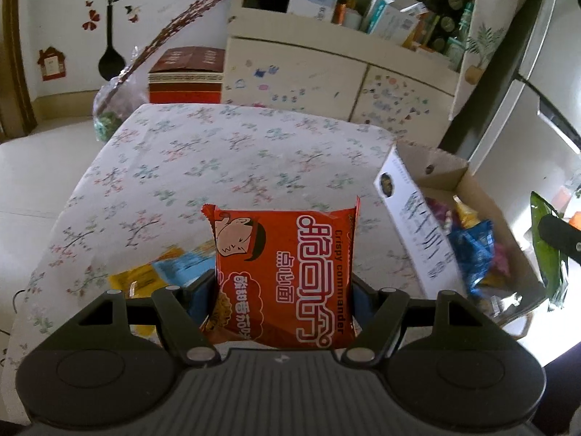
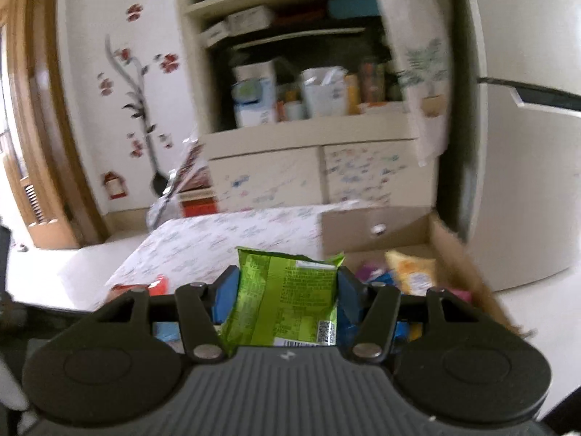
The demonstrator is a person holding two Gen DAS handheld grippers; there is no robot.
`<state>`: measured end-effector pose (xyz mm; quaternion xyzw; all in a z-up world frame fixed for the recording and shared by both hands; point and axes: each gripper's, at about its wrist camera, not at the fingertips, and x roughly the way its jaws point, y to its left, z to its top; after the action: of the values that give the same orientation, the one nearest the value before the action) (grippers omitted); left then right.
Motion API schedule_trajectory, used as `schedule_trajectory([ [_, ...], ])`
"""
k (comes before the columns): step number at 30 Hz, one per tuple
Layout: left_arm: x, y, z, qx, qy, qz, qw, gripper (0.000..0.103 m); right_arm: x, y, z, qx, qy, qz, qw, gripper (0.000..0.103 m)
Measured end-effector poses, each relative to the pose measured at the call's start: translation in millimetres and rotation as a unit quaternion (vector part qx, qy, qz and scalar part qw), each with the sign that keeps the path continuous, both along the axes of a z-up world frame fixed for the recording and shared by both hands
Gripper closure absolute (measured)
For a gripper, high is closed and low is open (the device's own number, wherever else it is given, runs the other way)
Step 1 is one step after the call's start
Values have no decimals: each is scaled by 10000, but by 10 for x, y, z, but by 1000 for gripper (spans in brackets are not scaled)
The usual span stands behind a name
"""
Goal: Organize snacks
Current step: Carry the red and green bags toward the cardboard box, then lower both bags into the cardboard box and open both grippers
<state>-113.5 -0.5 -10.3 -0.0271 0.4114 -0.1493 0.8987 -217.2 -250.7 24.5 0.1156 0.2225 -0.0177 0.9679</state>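
An orange-red noodle snack packet (image 1: 283,276) stands upright between the blue pads of my left gripper (image 1: 283,290), which is shut on it above the floral tablecloth (image 1: 218,160). A green snack packet (image 2: 287,298) is clamped in my right gripper (image 2: 287,290), held above the near end of the table beside the cardboard box (image 2: 454,243). That green packet (image 1: 548,250) and part of the right gripper also show at the right edge of the left wrist view. The box (image 1: 410,225) holds several snack packets, yellow, blue and purple among them.
Yellow and blue packets (image 1: 156,272) lie on the table just left of my left gripper. Behind the table stands a cream cabinet (image 1: 326,80) with cluttered shelves, a red box (image 1: 185,76) and a bag of branches at the left. A white fridge (image 2: 526,145) rises at the right.
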Motion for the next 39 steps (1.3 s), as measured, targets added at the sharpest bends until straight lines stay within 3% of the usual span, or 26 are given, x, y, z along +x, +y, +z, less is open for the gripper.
schedule_trajectory([
  [6,38,-325,206,-232,-125,-233,9994,25,-44,-403,71,396,-151,-477,9980,45],
  [15,218,-1080,315,-458,-77,-768,9960,26,26,-666,-2,813,-67,-1122,9903,44],
  [26,597,-1936,236,-92,-23,-1045,9945,22,119,-917,-146,1394,69,-1677,9759,42],
  [31,653,-2042,292,79,-107,-967,9952,4,142,-1008,-198,1691,111,-1912,9668,24],
  [39,636,-1845,413,111,-261,-1043,9941,2,155,-970,-200,1798,55,-1716,9686,20],
])
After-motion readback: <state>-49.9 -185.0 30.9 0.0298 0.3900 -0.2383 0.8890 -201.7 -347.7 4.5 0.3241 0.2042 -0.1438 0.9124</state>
